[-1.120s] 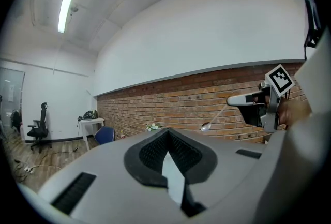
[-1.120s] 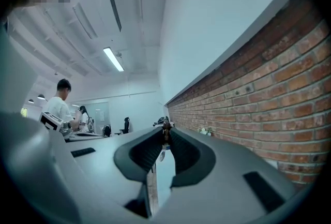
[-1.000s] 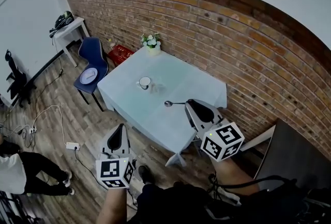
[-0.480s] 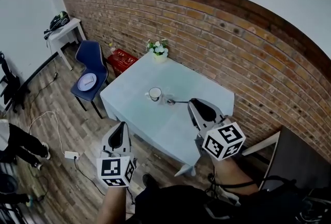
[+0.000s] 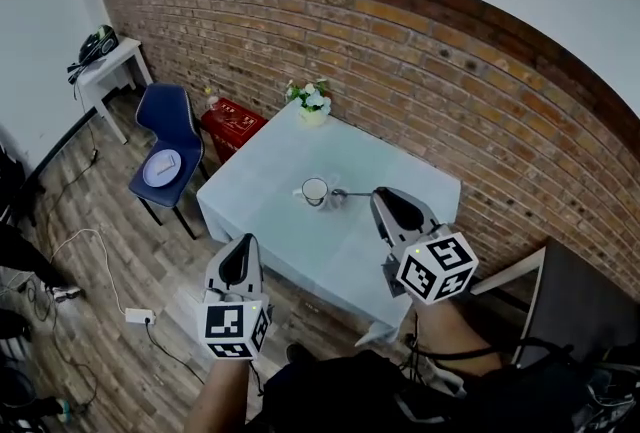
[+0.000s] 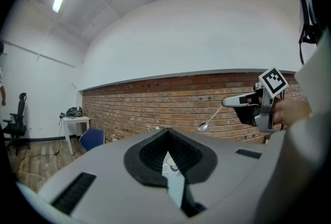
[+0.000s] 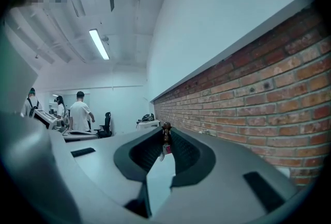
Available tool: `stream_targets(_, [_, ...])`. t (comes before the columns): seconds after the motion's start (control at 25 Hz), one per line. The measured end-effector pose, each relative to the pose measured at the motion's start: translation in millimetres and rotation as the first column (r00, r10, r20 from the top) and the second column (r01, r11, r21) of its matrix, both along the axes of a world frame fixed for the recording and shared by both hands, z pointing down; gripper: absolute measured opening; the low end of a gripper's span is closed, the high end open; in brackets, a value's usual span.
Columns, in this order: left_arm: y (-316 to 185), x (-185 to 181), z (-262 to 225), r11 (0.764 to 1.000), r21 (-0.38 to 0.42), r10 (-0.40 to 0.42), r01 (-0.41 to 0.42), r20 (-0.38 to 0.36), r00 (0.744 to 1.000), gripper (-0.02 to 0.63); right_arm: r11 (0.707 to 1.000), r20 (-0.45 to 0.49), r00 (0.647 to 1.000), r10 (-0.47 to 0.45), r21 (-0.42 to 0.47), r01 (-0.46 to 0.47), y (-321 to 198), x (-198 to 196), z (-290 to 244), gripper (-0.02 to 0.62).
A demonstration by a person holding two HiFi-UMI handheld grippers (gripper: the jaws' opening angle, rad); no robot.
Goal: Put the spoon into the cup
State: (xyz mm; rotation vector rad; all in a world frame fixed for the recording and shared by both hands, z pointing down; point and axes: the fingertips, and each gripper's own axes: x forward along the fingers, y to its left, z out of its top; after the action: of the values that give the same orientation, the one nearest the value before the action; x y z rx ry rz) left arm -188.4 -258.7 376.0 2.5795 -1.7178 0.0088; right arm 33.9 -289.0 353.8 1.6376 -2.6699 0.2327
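Brick wall (image 5: 420,71) backs a table (image 5: 270,211) with a pale cloth, on which the cup (image 5: 314,190) stands. Right gripper (image 5: 383,201): jaws clamped on the handle of the spoon (image 5: 350,193), whose bowl end lies just beside the cup. Left gripper (image 5: 242,246): off the table's near edge, jaws drawn nearly together, nothing between them.

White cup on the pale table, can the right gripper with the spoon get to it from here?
Probably yes. The right gripper holds the metal spoon level, its bowl close beside the round white cup on the pale blue table, and nothing stands between them on that side.
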Motion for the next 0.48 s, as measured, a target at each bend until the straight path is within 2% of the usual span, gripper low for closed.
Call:
stream_targets(0.16, [-13, -16, 6, 1.000, -0.002, 0.023, -0.023, 0.002, 1.000, 0.008, 0.999, -0.013, 0.999, 0.032, 0.003, -0.032, -14, -13, 4, 0.056])
stream_targets(0.48, [-44, -27, 31, 0.999, -0.051, 0.021, -0.020, 0.003, 1.000, 0.008, 0.996, -0.031, 0.998, 0.047, -0.076, -0.049, -61, -20, 39, 0.057])
